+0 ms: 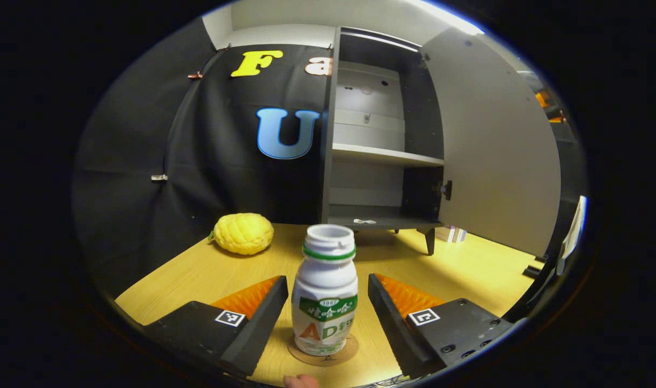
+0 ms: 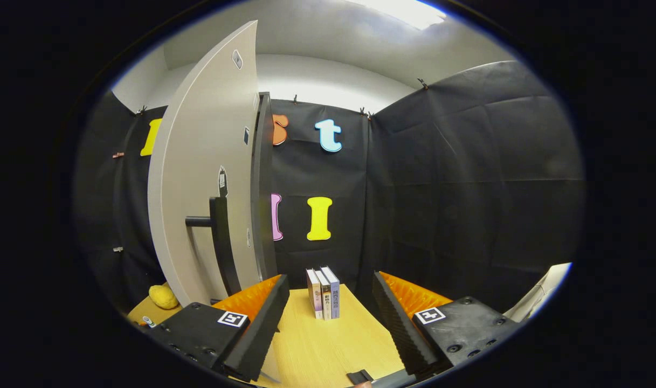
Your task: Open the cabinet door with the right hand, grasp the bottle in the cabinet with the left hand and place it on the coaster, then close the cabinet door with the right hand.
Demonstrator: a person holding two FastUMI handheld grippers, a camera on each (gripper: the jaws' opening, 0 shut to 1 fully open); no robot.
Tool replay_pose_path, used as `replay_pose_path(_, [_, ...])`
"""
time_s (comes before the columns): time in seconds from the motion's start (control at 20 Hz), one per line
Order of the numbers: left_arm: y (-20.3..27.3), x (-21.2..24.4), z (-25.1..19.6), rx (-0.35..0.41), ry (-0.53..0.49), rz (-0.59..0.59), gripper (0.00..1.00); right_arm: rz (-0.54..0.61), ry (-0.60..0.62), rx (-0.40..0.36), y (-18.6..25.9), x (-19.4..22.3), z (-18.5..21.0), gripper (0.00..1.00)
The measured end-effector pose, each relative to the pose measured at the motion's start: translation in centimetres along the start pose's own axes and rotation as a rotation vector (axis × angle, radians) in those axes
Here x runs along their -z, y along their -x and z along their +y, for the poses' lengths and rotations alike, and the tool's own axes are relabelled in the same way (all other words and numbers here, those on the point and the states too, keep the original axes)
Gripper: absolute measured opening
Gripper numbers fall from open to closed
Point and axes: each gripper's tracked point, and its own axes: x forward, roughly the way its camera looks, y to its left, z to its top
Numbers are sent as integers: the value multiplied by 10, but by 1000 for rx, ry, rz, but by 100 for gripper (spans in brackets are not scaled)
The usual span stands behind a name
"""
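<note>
- One bottle (image 1: 324,291) stood on one round coaster (image 1: 345,350), on one wooden table (image 1: 468,269).
- One yellow, lumpy, fruit-like object (image 1: 243,233) lay on the table.
- One cabinet (image 1: 382,156) was present, with one door (image 1: 495,145) swung open, one inner shelf (image 1: 384,155) and one dark handle (image 2: 220,237) on the door.
- Three books (image 2: 323,293) stood upright side by side.
- Two small pale items (image 1: 364,221), too small to identify, lay on the cabinet floor.

white bottle (image 1: 324,291), green-banded, perhaps cork-brown coaster (image 1: 346,351)
</note>
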Motion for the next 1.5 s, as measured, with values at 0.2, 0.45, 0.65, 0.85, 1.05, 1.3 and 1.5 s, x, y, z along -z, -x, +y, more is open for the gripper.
replay_pose_path(0.2, [13,-61,0,-66,-10,-27,94,22,-21,4,-7,0,-3,96])
replay_pose_path(0.45, [18,-159,-19,-110,-21,-97,94,30,-66,-3,-19,-7,-3,96])
replay_pose_path(0.65, [22,-214,-35,-94,-33,-102,92,12,-77,-43,-23,-20,11,96])
replay_pose_path(0.85, [35,-254,-48,-76,-44,-118,92,11,-94,-66,-21,-25,18,95])
replay_pose_path(1.05, [42,-263,-59,-40,-50,-142,92,15,-111,-67,-19,-24,22,96])
replay_pose_path(1.3, [48,-264,-57,-42,-67,-144,94,37,-101,-77,-18,-20,38,97])
replay_pose_path(1.5, [48,-262,-48,-49,-68,-147,92,46,-102,-98,-1,-21,74,97])
